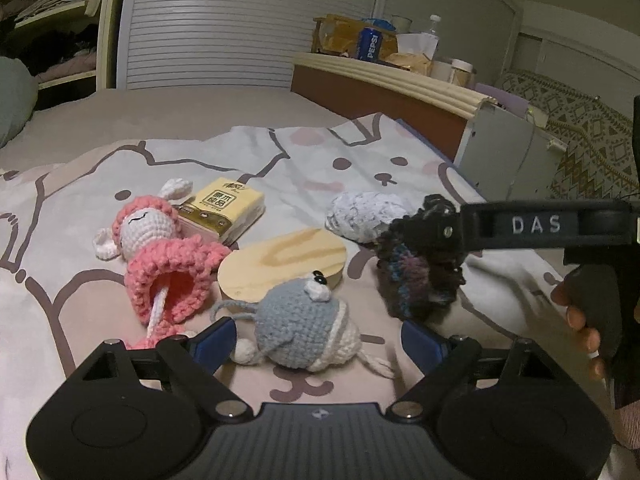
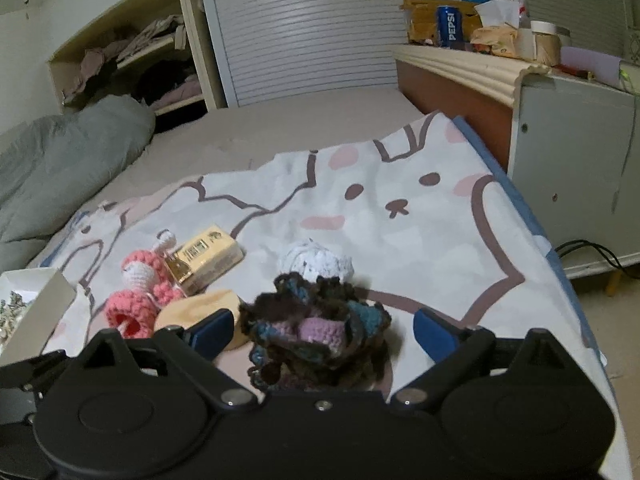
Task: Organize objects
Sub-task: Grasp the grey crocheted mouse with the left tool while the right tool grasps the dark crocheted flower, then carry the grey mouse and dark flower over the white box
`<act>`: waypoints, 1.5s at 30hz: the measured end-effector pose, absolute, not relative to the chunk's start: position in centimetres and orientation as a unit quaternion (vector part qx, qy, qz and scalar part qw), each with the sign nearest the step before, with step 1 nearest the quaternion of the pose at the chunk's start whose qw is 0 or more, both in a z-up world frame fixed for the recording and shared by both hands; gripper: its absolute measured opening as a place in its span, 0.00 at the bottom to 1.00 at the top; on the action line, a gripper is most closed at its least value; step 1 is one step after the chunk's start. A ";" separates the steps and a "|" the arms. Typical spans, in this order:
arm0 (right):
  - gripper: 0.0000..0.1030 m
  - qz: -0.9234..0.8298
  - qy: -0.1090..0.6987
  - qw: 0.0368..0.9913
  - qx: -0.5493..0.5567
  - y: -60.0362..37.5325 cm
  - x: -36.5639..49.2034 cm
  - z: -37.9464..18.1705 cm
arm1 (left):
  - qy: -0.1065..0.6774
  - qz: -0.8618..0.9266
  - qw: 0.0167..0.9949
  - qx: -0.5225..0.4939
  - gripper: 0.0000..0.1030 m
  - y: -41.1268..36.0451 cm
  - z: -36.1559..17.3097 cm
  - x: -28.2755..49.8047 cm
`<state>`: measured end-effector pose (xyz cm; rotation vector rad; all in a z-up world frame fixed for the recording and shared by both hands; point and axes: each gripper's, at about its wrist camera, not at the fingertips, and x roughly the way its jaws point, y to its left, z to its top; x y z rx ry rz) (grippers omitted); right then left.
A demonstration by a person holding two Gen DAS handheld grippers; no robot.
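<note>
A grey-blue crochet mouse (image 1: 304,328) lies on the bunny-print sheet (image 1: 360,152) between the blue pads of my left gripper (image 1: 318,344). The jaws stand open, with a gap at the right pad. My right gripper (image 2: 324,336) is also open, straddling a dark ruffled crochet piece (image 2: 316,332) without pressing it. In the left wrist view that piece (image 1: 420,272) sits under the right gripper's black finger (image 1: 540,226), held by a hand (image 1: 580,312). A pink crochet doll (image 1: 160,256), a yellow tissue pack (image 1: 224,208), a wooden oval (image 1: 284,268) and a white speckled yarn ball (image 1: 368,212) lie close by.
A white box (image 2: 40,300) sits at the sheet's left edge, with a grey-green pillow (image 2: 72,160) further back. A headboard shelf (image 2: 460,64) holds a Pepsi can (image 2: 450,26) and clutter. A grey cabinet (image 2: 568,152) stands right of the bed.
</note>
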<state>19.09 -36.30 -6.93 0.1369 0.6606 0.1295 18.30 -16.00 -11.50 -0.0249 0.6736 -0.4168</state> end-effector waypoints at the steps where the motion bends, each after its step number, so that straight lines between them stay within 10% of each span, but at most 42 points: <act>1: 0.91 0.065 0.326 0.941 0.066 -36.3 19.2 -7.1 | 0.330 -0.203 0.922 -0.012 0.85 -16.0 -11.6 18.5; 17: 0.50 0.073 0.342 0.936 0.034 -35.4 19.5 -7.9 | 0.339 -0.201 0.919 -0.004 0.57 -16.1 -11.5 19.2; 45: 0.48 0.099 0.290 0.949 0.071 -33.8 12.3 0.0 | 0.283 -0.155 0.947 -0.013 0.57 -10.2 -1.3 12.7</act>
